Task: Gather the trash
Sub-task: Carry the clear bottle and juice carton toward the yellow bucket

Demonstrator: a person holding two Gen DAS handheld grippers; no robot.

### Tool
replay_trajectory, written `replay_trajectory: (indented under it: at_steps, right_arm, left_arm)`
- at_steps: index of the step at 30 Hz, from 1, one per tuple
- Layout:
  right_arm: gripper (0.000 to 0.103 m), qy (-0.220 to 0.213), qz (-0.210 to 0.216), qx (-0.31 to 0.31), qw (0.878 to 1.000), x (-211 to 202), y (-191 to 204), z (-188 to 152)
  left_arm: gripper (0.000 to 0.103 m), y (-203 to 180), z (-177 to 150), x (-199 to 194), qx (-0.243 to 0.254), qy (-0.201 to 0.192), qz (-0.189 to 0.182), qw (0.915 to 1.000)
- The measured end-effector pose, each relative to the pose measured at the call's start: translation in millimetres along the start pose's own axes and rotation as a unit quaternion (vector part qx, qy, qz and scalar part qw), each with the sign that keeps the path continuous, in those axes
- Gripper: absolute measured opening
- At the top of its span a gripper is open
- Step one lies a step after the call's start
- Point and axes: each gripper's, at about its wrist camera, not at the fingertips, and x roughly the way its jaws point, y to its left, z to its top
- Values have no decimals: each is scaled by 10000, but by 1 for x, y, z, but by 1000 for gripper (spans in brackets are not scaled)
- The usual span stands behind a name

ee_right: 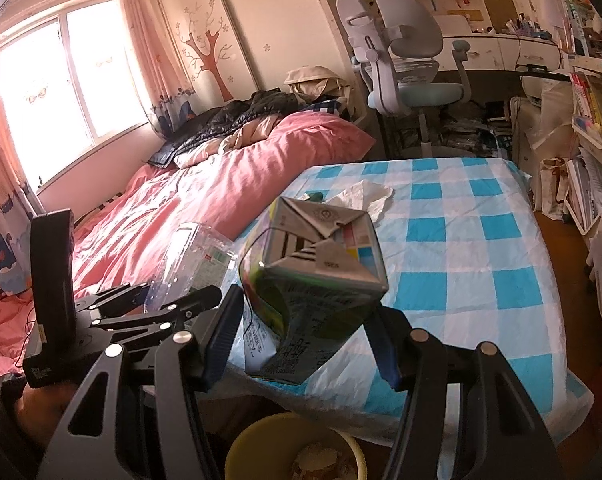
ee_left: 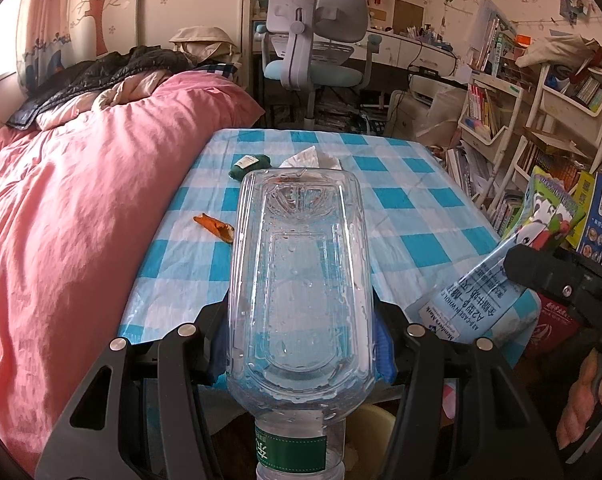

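While the left gripper (ee_left: 301, 344) clamps a clear plastic bottle (ee_left: 299, 280), the right gripper (ee_right: 301, 340) clamps a crushed milk carton (ee_right: 313, 276) — both held above the near edge of a blue-checked table (ee_left: 413, 216). On the table, toward 12 o'clock beyond the bottle, lie a crumpled tissue (ee_left: 313, 158), a green wrapper (ee_left: 249, 165) and, at 10 o'clock, an orange peel (ee_left: 215, 227). Only the right wrist view shows the yellow bin (ee_right: 237, 452) at 6 o'clock — partly hidden by the gripper.
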Motion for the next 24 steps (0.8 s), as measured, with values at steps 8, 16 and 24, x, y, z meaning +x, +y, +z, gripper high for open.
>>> replay_trajectory:
  at_steps: [8, 16, 24]
  right_arm:
    - [58, 64, 27, -30, 10000, -2, 4, -7]
    - [58, 133, 60, -55, 9999, -2, 8, -13]
    - [58, 334, 175, -102, 9992, -4, 17, -26]
  left_arm:
    - [54, 0, -6, -5, -1, 24, -17, 10000]
    - [54, -2, -11, -9, 7, 37, -27, 10000]
    - [54, -1, -13, -10, -7, 34, -33, 10000]
